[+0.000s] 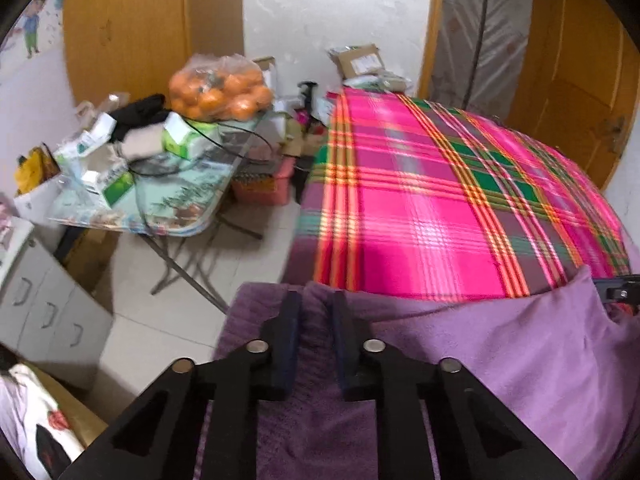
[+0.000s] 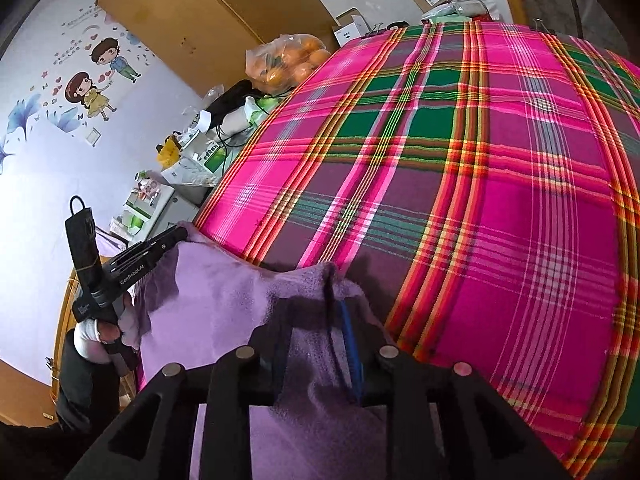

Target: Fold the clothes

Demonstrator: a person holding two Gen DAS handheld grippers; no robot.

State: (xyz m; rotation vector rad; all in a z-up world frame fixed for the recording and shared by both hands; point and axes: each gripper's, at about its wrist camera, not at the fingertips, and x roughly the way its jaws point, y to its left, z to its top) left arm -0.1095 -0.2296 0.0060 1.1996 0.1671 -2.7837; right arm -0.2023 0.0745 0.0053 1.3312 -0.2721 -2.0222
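A soft purple fleece garment (image 1: pixel 520 352) hangs stretched between the two claws at the near edge of a bed covered in a bright pink, green and orange plaid sheet (image 1: pixel 440 200). The fabric has a fuzzy, brushed nap, paler lilac where light falls on it and a deeper violet in its folds and shadows. Its upper edge sags in a shallow curve between the two grips, and the body of the cloth drops below the cameras, so its full shape cannot be told.

The left claw (image 1: pixel 316 344) is clenched on a bunched ridge of the garment, the cloth pinched between its two black fingers (image 1: pixel 286 340). In the right wrist view this same claw shows at the left, gripping the far left corner of the fabric (image 2: pixel 224 304), with a white-gloved hand (image 2: pixel 100 334) wrapped around its handle.

The right claw (image 2: pixel 316 344) is likewise clamped on the garment: a raised fold of cloth rises between its fingers and drapes over them, with a blue pad showing on the right one (image 2: pixel 352 356).

Beyond the bed's left edge stands a cluttered folding table (image 1: pixel 172 216) carrying a clear plastic bag of oranges (image 1: pixel 220 88), green-and-white boxes and black cables. A lilac wall with cartoon stickers of a boy and girl (image 2: pixel 96 80) lies to the far left.
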